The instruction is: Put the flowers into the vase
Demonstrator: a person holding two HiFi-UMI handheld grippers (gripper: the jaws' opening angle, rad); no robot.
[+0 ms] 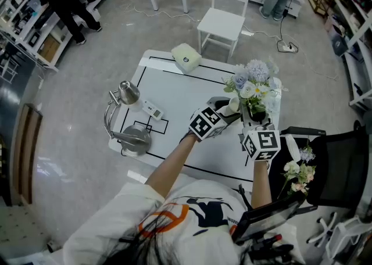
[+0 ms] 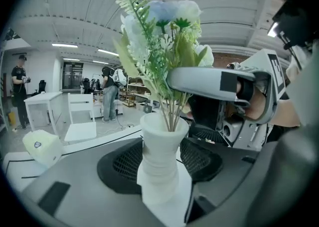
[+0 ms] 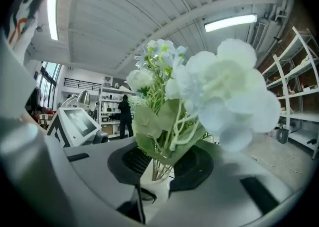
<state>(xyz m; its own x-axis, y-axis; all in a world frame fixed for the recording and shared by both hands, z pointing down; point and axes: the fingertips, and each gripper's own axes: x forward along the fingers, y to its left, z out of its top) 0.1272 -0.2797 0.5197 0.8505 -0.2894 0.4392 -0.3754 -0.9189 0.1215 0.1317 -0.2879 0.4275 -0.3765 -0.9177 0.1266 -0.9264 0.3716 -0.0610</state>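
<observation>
- The right gripper (image 3: pixel 157 171) is gripping the leafy stem of a white flower (image 3: pixel 224 96). Its jaws are standing narrow, with leaves filling the gap between the pads.
- That stem is reaching down toward the mouth of the vase (image 2: pixel 160 146). How deep it is sitting no view shows.
- The left gripper (image 2: pixel 159 183) is clamping the vase's ribbed body from both sides, steadying it upright on the table (image 1: pixel 174 89).
- The step in hand is probably seating this flower among the flowers (image 1: pixel 251 82) already standing in the vase.
- To do it well, the stem should be going straight down the neck. The pads should be letting go only once it is resting inside.
- The right gripper should then be backing out low and level, so that no bloom is getting dragged out.
- The left grip is worth holding through the release, since the tall bunch is making the vase top-heavy.
- The vase is standing near the table's right edge, so any sideways tug there is risking a fall.
- Spare flowers (image 1: pixel 297 172) are lying just beyond that edge on a black chair (image 1: pixel 343 165), within easy reach of the right hand.
- Leftward the tabletop is lying open as far as the lamp (image 1: pixel 131 124).
- A white box (image 1: pixel 186 56) is sitting at the far edge.
- A white chair (image 1: pixel 224 20) is standing beyond the table, well apart from the work.
</observation>
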